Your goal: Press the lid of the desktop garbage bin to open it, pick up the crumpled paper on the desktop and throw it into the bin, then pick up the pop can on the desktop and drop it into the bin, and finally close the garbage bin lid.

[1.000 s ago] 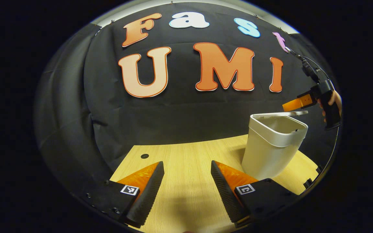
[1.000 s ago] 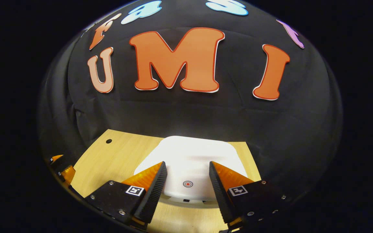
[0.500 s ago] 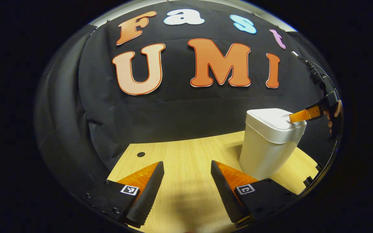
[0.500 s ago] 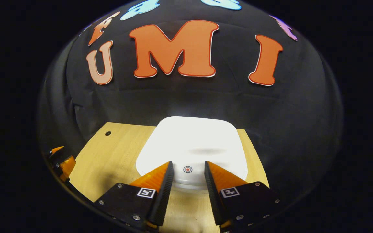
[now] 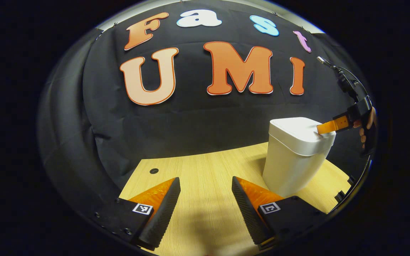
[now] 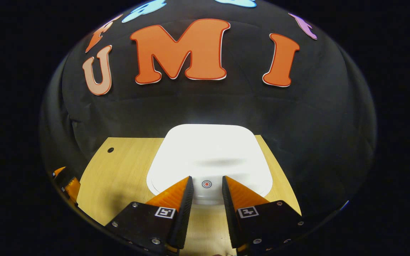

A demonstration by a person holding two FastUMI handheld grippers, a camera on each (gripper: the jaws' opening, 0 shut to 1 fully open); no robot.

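**Right gripper on the closed bin lid, left gripper idle over the table**

In the right gripper view, the right gripper (image 6: 206,183) sits at the near edge of the garbage bin's lid (image 6: 208,153), its two fingers a narrow gap apart with nothing between them. The small round red mark (image 6: 206,184) on the lid's front edge shows in that gap, just ahead of the fingertips. The lid lies flat and closed on the bin, which stands on the wooden table (image 6: 119,167). To the far left of these fingers, low at the table's edge, part of the left gripper appears.

In the left gripper view, the left gripper (image 5: 205,185) hangs over bare tabletop with its fingers wide apart and empty. The white garbage bin (image 5: 294,160) stands ahead and to the right of these fingers, upright, lid down. Beyond it, the right gripper's fingers (image 5: 327,126) rest on the top right edge of the lid, with a hand (image 5: 365,128) holding that gripper at the far right. A small round hole (image 5: 154,171) in the table lies ahead and left of the left fingers.
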